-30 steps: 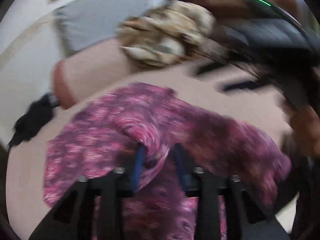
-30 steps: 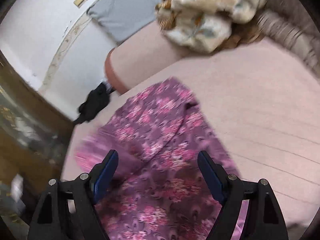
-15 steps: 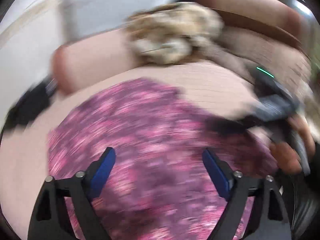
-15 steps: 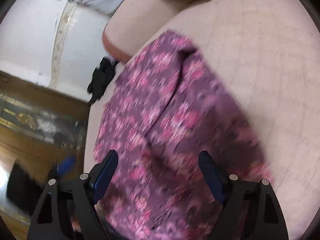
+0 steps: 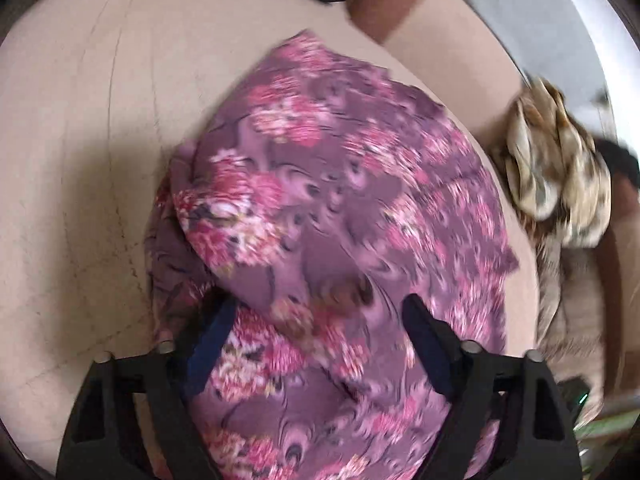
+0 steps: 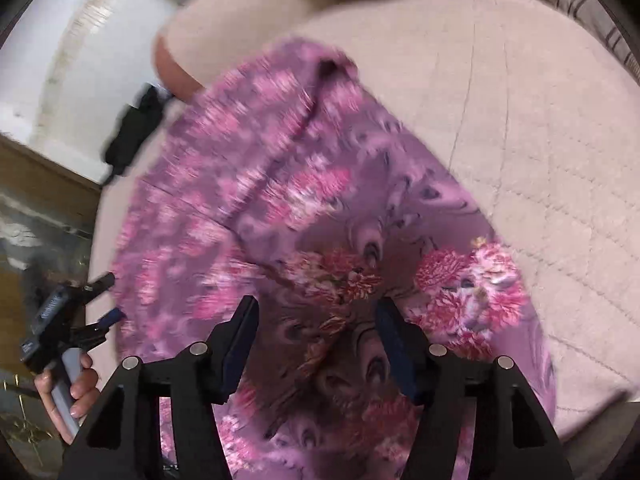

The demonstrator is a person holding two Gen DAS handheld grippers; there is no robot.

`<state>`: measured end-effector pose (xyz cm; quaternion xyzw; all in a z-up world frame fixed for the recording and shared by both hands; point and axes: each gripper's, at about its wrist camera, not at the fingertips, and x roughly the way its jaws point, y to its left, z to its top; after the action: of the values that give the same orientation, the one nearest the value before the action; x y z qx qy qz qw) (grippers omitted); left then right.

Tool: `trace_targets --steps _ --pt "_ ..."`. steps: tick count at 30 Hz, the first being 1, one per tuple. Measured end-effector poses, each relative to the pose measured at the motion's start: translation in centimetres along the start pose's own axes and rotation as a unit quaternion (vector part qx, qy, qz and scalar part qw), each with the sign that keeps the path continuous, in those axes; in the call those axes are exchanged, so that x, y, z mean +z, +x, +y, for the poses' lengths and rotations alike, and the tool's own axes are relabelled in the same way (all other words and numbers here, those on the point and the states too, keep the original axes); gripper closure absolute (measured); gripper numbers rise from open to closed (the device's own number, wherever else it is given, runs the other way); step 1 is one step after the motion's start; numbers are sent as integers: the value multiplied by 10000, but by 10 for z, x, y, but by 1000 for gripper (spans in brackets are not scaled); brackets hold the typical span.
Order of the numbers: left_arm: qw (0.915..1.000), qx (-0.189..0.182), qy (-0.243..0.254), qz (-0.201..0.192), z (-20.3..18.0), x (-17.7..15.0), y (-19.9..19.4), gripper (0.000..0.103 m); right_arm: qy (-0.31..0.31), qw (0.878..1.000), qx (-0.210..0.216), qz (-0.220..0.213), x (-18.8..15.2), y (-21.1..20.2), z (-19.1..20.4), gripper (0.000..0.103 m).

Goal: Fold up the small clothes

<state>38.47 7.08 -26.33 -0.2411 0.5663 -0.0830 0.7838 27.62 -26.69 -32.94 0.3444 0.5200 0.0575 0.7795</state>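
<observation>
Both grippers are held over the floral garment (image 5: pixel 340 208), which is spread on the pink cushion (image 5: pixel 80 160). The left gripper (image 5: pixel 320 340) is parted wide, jaws just narrowed, cloth beneath but not pinched. The right gripper (image 6: pixel 316 344) is half-open, jaws just closing, fabric between yet ungripped. Beyond the garment, a patterned bundle (image 5: pixel 560 168) is seen. A hand (image 6: pixel 68 396) is glimpsed beside the garment's edge.
</observation>
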Motion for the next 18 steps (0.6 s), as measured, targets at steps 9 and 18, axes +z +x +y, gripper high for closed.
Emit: trace_targets --steps 9,18 --pt "9993 -89 -293 -207 6 7 -15 89 -732 9930 542 -754 13 -76 31 100" --pt "9997 213 -59 -92 -3 9 -13 79 -912 9936 -392 -547 18 -27 -7 100"
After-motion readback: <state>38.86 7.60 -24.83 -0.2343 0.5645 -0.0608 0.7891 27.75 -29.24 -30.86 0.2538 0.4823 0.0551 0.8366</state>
